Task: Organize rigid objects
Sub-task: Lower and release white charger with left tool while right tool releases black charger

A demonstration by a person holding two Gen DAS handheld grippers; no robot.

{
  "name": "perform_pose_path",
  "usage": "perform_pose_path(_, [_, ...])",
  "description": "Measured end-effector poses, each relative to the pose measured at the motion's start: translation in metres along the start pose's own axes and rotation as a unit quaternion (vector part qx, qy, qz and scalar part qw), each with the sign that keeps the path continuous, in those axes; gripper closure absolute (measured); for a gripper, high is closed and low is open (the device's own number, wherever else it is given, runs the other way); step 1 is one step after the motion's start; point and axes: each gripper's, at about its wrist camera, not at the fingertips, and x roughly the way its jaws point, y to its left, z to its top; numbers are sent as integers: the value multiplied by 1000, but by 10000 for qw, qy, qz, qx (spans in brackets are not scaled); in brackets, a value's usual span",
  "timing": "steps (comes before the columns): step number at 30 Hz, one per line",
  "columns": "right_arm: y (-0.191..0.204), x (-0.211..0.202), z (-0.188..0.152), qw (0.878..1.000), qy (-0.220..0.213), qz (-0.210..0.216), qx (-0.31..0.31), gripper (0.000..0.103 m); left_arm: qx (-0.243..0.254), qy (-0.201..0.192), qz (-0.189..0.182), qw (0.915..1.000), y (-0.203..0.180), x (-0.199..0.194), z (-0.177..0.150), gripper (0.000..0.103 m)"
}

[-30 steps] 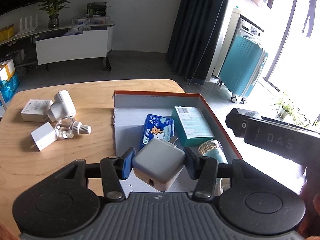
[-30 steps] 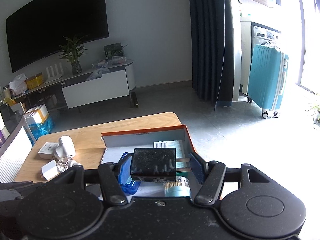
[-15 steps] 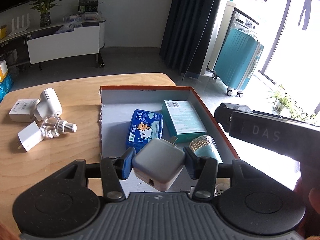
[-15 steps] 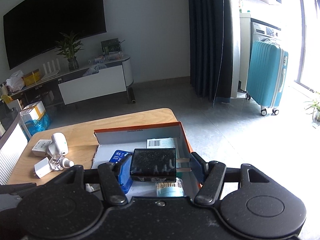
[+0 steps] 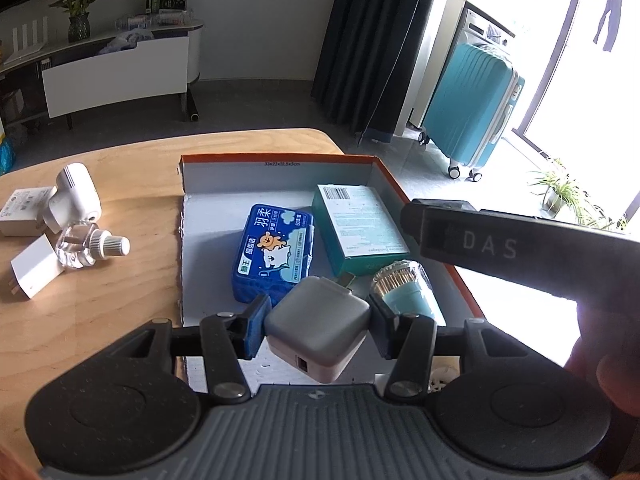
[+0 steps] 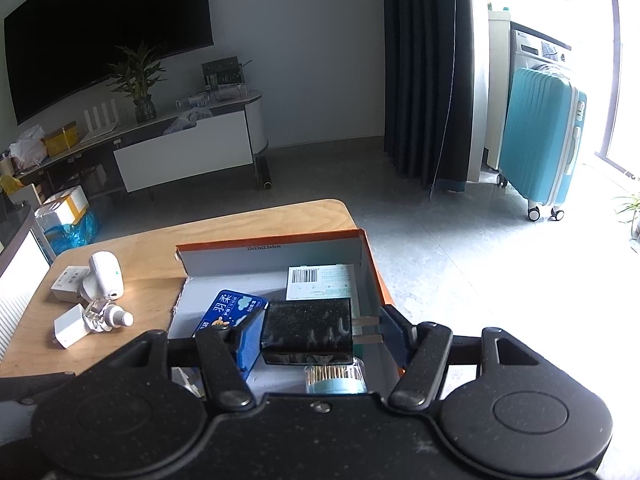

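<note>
My left gripper [image 5: 318, 320] is shut on a grey plug adapter [image 5: 316, 328], held above the near end of an orange-rimmed cardboard box [image 5: 280, 160]. My right gripper [image 6: 320, 332] is shut on a black plug adapter [image 6: 306, 330] with its two metal prongs pointing right, over the same box [image 6: 272, 242]. Inside the box lie a blue floss case [image 5: 274, 254], a teal carton [image 5: 358, 232] and a clear tub of cotton swabs [image 5: 404, 288]. The right gripper's body [image 5: 500, 244] shows at the right of the left wrist view.
On the wooden table [image 5: 120, 168] left of the box lie a white device [image 5: 76, 196], a clear bottle with a white cap [image 5: 92, 246], a white adapter [image 5: 34, 268] and a small white carton [image 5: 22, 216]. A teal suitcase [image 5: 472, 108] stands on the floor beyond.
Both grippers have sunk and moved forward toward the box, which now looms larger in both views. Each still grips its adapter.
</note>
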Motion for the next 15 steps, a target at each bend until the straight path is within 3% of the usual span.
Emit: perform_pose_path(15, [-13,-3,7,9991,-350,-75,221,29,-55,173,-262,9995,-8,16,0,51])
